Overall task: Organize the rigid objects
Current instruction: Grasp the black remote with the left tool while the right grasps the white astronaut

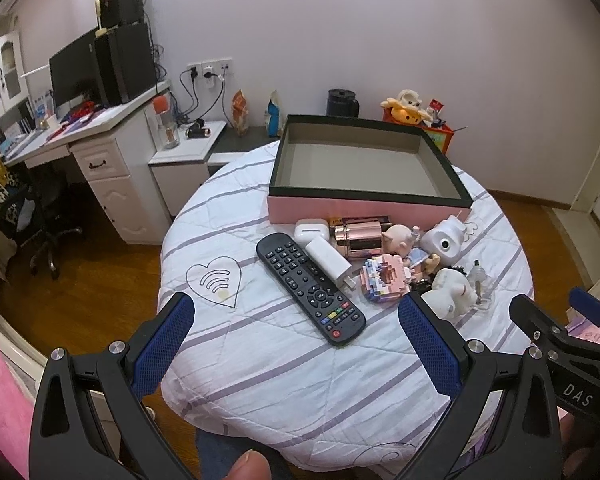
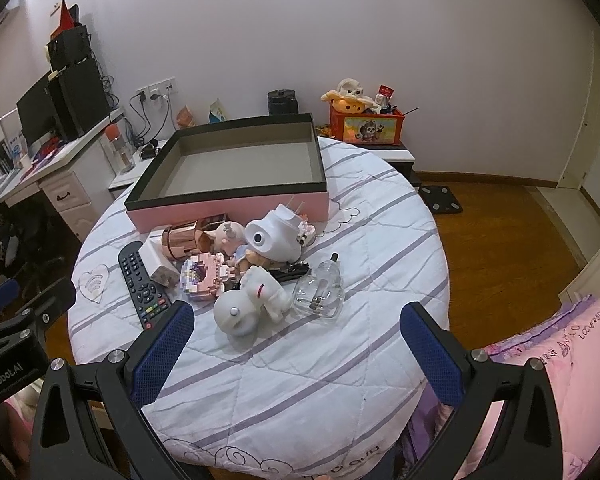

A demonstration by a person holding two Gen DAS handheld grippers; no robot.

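Both claws hang above the near edge of the round table (image 1: 260, 380), empty and spread wide: the left gripper (image 1: 296, 344) at the bottom of its frame, the right gripper (image 2: 298, 350) likewise. The black remote (image 1: 310, 286) lies mid-frame, left of a cluster of small toys (image 2: 256, 264), just below the empty pink box (image 1: 364, 168) in the upper centre.
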